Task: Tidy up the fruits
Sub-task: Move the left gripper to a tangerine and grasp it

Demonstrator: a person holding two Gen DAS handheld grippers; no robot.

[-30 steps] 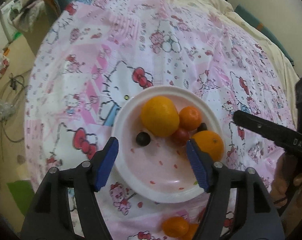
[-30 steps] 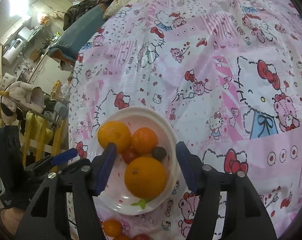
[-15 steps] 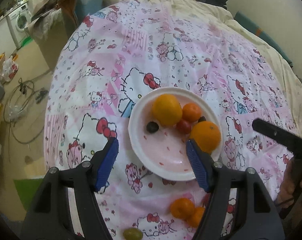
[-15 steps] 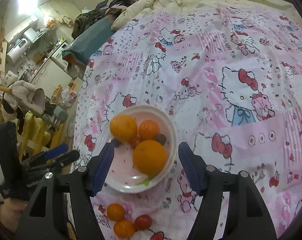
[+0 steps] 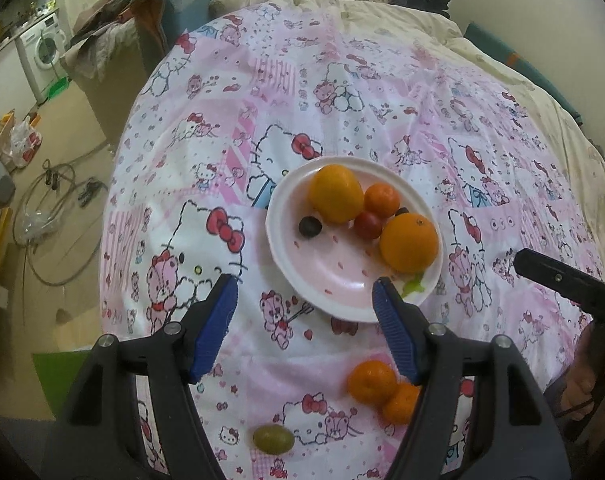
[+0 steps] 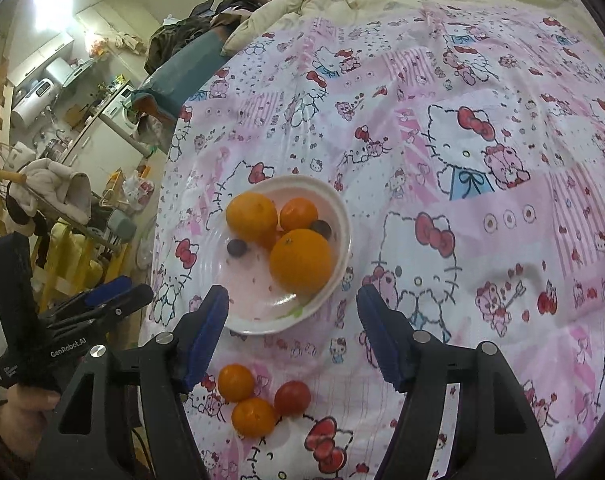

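A pink plate (image 5: pixel 334 280) (image 6: pixel 246 300) on the Hello Kitty cloth holds two big oranges (image 5: pixel 409 242) (image 6: pixel 301 261), a small mandarin (image 5: pixel 381 200), a red tomato (image 5: pixel 368 225) and dark grapes (image 5: pixel 310 226). Off the plate, nearer me, lie two mandarins (image 5: pixel 372 382) (image 6: pixel 235 382), a red tomato (image 6: pixel 292 398) and a green grape (image 5: pixel 273 438). My left gripper (image 5: pixel 305 306) is open and empty, above the plate's near rim. My right gripper (image 6: pixel 292 312) is open and empty, also back from the plate. Each gripper shows in the other's view: the left (image 6: pixel 102 304), the right (image 5: pixel 562 280).
The cloth covers a round table (image 5: pixel 206 128) whose left edge drops to a cluttered floor with cables (image 5: pixel 50 216). A cream quilt (image 5: pixel 382 12) lies at the far side. A washing machine (image 5: pixel 42 52) stands far left.
Both grippers have pulled back and up from the plate. The plate looks smaller, and the loose mandarins, tomato and green grape have come into view.
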